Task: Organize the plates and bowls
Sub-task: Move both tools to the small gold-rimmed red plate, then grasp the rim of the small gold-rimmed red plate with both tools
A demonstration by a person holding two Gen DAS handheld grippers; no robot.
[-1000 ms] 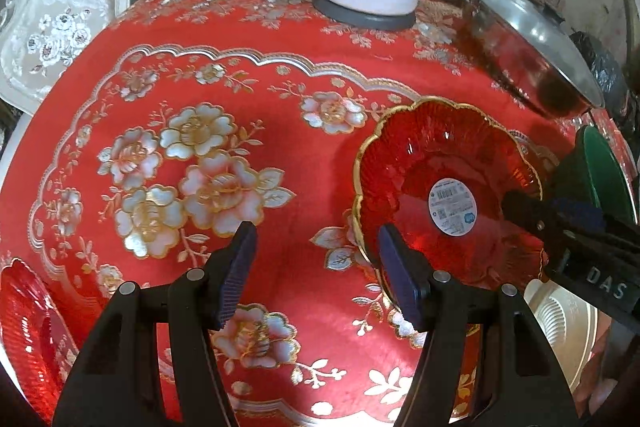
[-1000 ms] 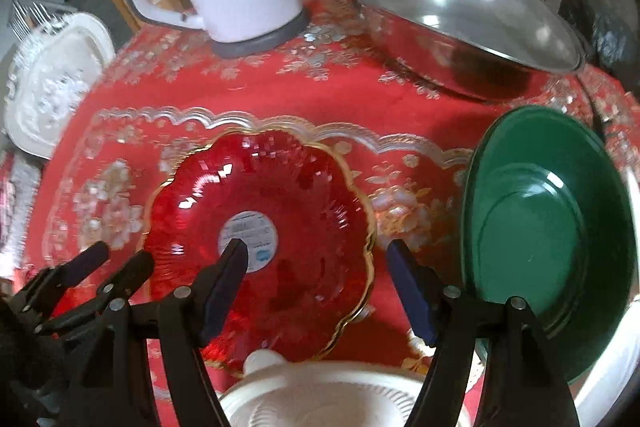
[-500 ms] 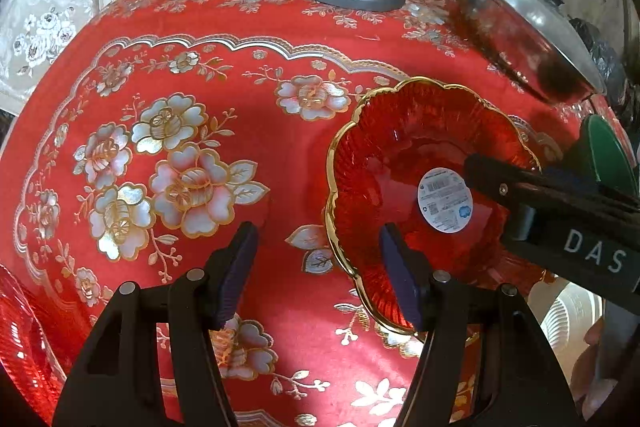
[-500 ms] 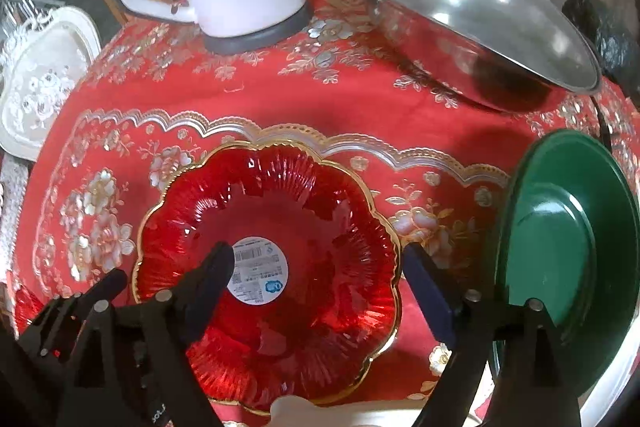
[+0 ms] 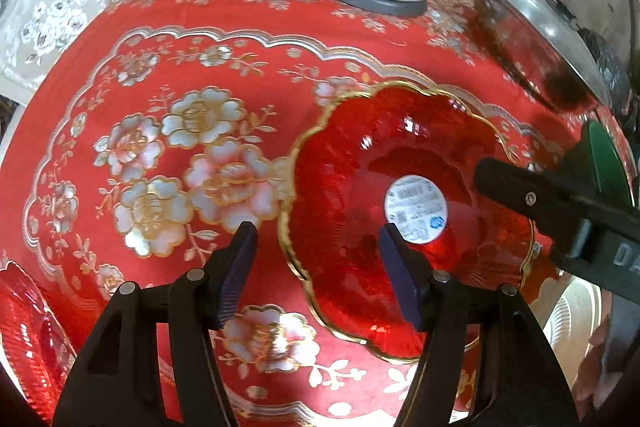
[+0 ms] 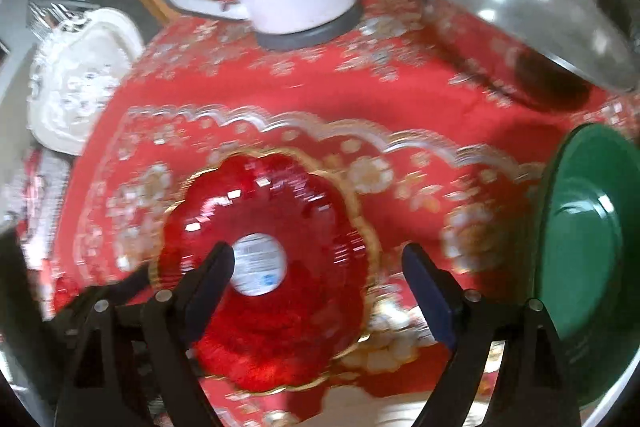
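red bowl (image 5: 360, 211) set on desk (image 5: 160, 67); both tongs (image 5: 316, 267) (image 6: 318, 279) gape empty, right just widened; next, fetch green plate (image 6: 584, 251).

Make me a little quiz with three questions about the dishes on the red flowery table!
1. True or false: the red bowl has a gold wavy rim.
2. What round white thing sits in the middle of the red bowl?
3. Which dish lies to the right of the red bowl in the right wrist view: A) the green plate, B) a blue cup, C) a yellow tray?

Key:
1. True.
2. A sticker with a barcode.
3. A.
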